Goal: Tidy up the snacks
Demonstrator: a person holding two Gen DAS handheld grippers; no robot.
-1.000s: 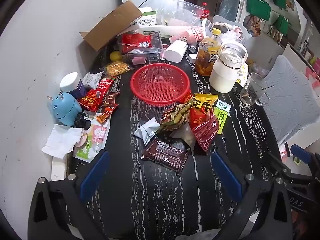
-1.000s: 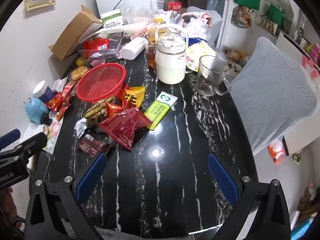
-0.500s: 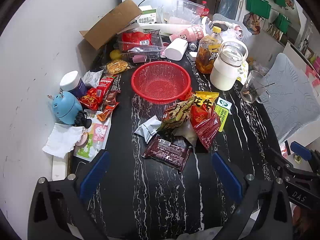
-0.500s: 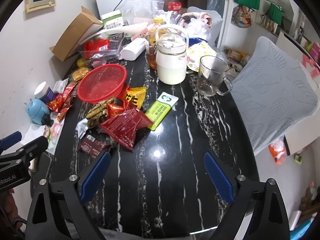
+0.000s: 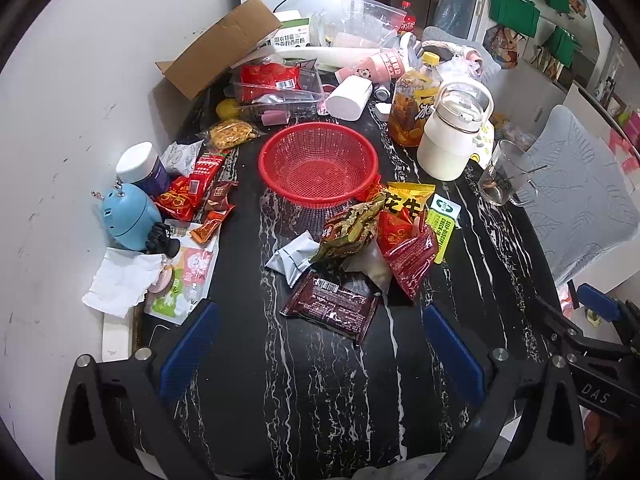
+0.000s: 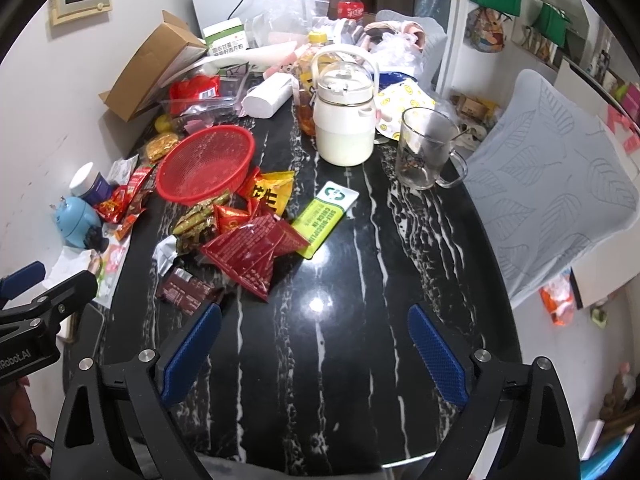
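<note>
An empty red mesh basket [image 5: 318,166] [image 6: 206,162] stands mid-table on black marble. In front of it lies a heap of snack packets: a brown chocolate packet [image 5: 330,306] [image 6: 188,290], a dark red bag [image 5: 408,254] [image 6: 248,254], a yellow peanut bag [image 5: 408,200] [image 6: 270,194], a green-brown packet [image 5: 352,228] and a silver sachet [image 5: 290,256]. More red packets [image 5: 192,190] lie left of the basket. My left gripper [image 5: 318,350] hangs open just short of the brown packet. My right gripper [image 6: 314,356] is open over bare table, right of the heap.
A white kettle [image 5: 452,136] [image 6: 346,116], a glass mug [image 6: 424,152], an orange drink bottle [image 5: 412,108], a cardboard box [image 5: 220,48] and clear containers crowd the back. A blue gadget [image 5: 126,218], a jar [image 5: 138,168] and tissue [image 5: 120,280] sit along the left wall. A grey chair [image 6: 556,196] stands right.
Both grippers have drifted slightly forward toward the snack heap; the table contents have not moved. Both stay open.
</note>
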